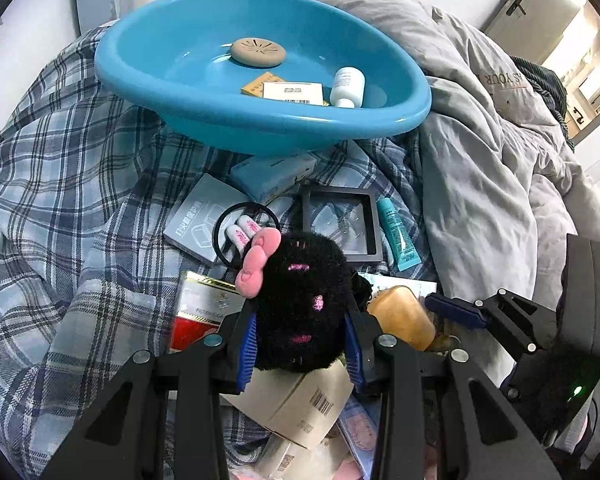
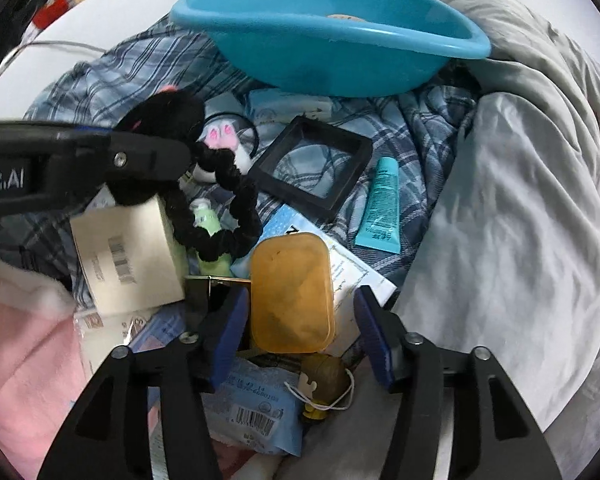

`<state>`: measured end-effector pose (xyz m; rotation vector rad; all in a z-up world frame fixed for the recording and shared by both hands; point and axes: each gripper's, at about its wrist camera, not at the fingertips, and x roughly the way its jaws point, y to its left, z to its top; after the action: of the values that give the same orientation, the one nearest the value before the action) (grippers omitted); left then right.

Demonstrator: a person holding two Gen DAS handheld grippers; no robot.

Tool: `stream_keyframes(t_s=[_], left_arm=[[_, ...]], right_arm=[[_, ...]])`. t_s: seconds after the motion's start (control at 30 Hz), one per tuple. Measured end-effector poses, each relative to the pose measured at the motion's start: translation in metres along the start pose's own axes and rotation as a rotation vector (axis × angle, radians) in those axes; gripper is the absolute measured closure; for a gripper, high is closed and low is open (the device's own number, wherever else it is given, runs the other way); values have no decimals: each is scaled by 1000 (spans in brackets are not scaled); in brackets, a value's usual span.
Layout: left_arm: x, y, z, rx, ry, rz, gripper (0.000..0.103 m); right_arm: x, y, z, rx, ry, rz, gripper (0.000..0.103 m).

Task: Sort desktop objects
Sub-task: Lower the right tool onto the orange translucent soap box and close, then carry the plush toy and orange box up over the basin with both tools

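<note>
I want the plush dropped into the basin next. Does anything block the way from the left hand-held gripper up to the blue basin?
Nothing visible does. The left hand-held gripper holds the black plush toy above the clutter; the grey box and black frame lie low, below the blue basin rim.

- The basin (image 1: pixel 260 120) you see at the far side is glossy, smooth blue plastic.
- The plush toy (image 1: pixel 300 304) between your left gripper's (image 1: pixel 302 344) ribbed blue pads is fuzzy black cloth, with a matt pink bow (image 1: pixel 258 264).
- The orange case (image 2: pixel 292 292) near your right gripper (image 2: pixel 300 332) looks like translucent, slightly scuffed plastic.
- The plaid sheet (image 1: pixel 60 200) is soft woven cloth.
- The teal tube (image 2: pixel 380 208) is smooth plastic.
- The cardboard box (image 2: pixel 128 256) is matt.
</note>
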<state>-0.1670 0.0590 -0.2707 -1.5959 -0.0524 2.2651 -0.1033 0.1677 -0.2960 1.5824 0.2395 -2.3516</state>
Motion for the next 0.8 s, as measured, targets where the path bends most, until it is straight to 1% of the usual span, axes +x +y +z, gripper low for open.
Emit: stream_keyframes(t_s=[0.07, 0.17, 0.23, 0.3, 0.33, 0.43, 0.5, 0.63, 0.73, 0.8], left_arm=[[0, 1, 0, -6, 2, -2, 64], [0, 1, 0, -9, 1, -1, 64], [0, 2, 0, -11, 1, -2, 64], [0, 3, 0, -14, 1, -3, 64], [0, 3, 0, -16, 1, -2, 64], [0, 4, 1, -16, 1, -2, 64], [0, 4, 1, -18, 0, -3, 64], [-4, 6, 2, -27, -19, 1, 64], [-8, 11, 3, -76, -44, 21, 64], [-8, 10, 3, -73, -46, 25, 64]], right_arm=[[3, 6, -1, -35, 2, -30, 45], [7, 17, -3, -109, 4, -98, 44], [7, 20, -2, -122, -11, -129, 44], [5, 17, 0, -105, -24, -117, 52], [4, 14, 1, -88, -31, -92, 61], [-2, -1, 2, -11, -52, -18, 62], [-6, -11, 3, 40, -74, 5, 62], [-12, -22, 10, 130, -129, 17, 62], [-14, -27, 13, 165, -155, 3, 62], [-13, -29, 13, 175, -160, 3, 62]])
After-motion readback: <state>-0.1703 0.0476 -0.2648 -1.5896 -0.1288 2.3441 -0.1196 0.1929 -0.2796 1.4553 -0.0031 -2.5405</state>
